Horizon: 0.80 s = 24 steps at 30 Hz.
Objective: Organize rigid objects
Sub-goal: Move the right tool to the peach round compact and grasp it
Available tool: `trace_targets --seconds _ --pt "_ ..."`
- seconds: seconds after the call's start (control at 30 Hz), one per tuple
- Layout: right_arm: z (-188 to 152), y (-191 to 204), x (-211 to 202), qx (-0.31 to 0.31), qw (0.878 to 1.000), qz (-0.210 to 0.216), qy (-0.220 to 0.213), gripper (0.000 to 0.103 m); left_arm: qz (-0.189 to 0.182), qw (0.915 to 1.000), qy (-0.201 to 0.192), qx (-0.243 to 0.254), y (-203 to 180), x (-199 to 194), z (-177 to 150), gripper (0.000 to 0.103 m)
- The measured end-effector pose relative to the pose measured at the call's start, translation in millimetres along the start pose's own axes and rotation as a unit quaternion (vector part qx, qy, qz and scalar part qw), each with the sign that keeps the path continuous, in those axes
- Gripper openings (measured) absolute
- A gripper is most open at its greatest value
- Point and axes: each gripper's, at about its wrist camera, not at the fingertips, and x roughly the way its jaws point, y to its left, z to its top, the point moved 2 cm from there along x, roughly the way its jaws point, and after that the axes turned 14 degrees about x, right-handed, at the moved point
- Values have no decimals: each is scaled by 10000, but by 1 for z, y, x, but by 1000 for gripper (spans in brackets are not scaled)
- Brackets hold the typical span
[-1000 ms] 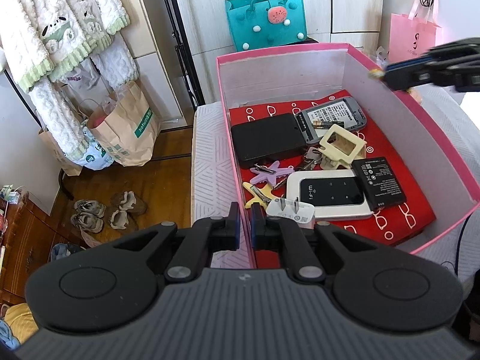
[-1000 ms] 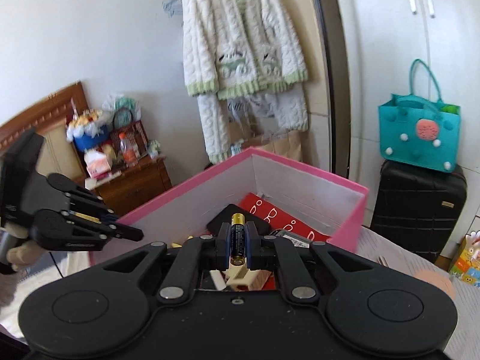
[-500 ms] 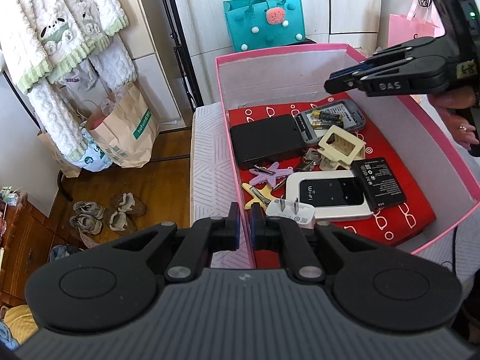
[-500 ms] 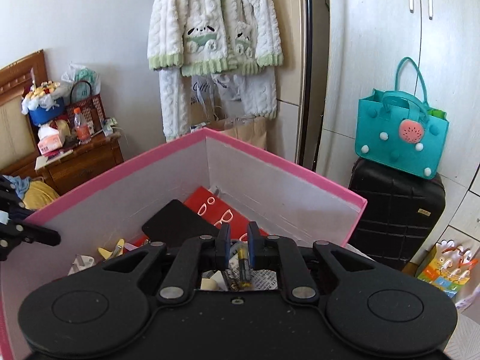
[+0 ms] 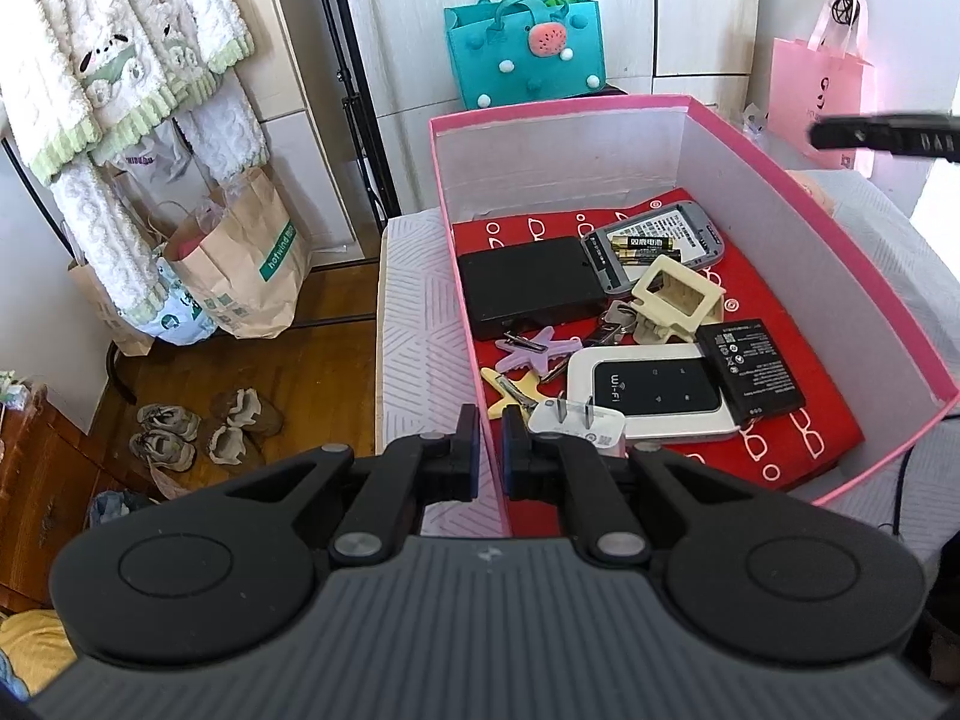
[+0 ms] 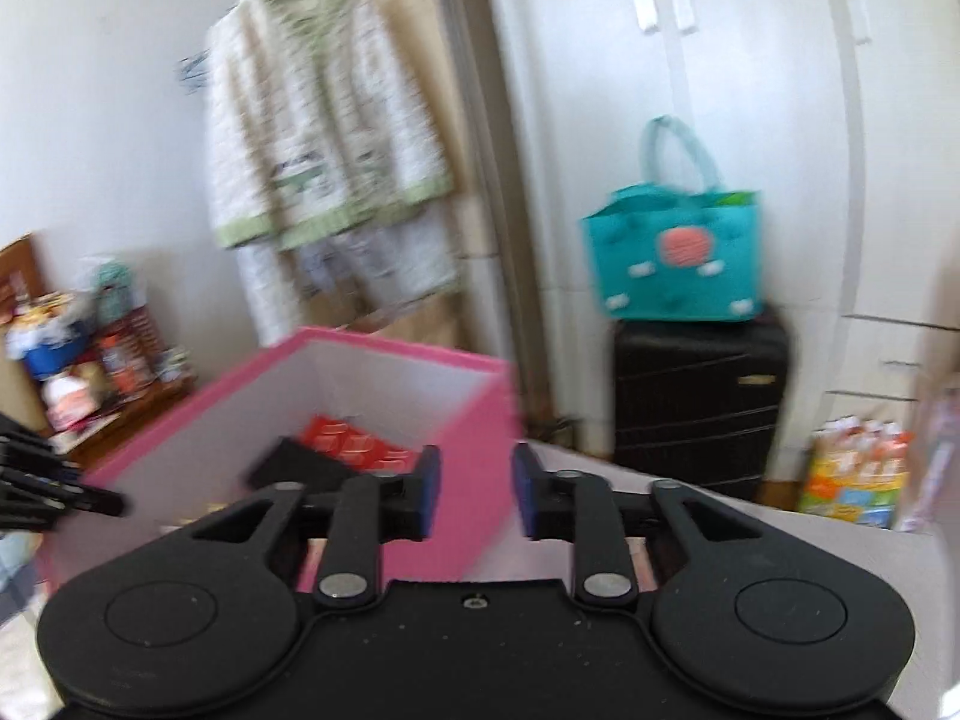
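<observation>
Battery lies flat in the pink box, long axis crosswise ahead of the together left gripper; right gripper just opened, empty

Box sits on bed; batteries in it at back, wifi router up front, charger plug by my left fingertips.
</observation>
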Motion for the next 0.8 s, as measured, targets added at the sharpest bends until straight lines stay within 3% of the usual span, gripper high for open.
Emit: trace_targets --seconds 0.2,0.37,0.47,0.8 --pt "-18 -54 -6 430 9984 -373 -4 49 -29 10000 -18 -48 0 -1 -1 6" --pt "-33 -65 4 -223 9948 -946 299 51 -91 9999 -21 -74 1 -1 -2 6" --pt "-33 -77 13 -10 9950 -892 446 65 -154 9998 -6 -109 3 -1 -2 6" --pt "-42 -98 57 -363 9922 -957 719 80 -143 9999 5 -58 3 -2 -2 6"
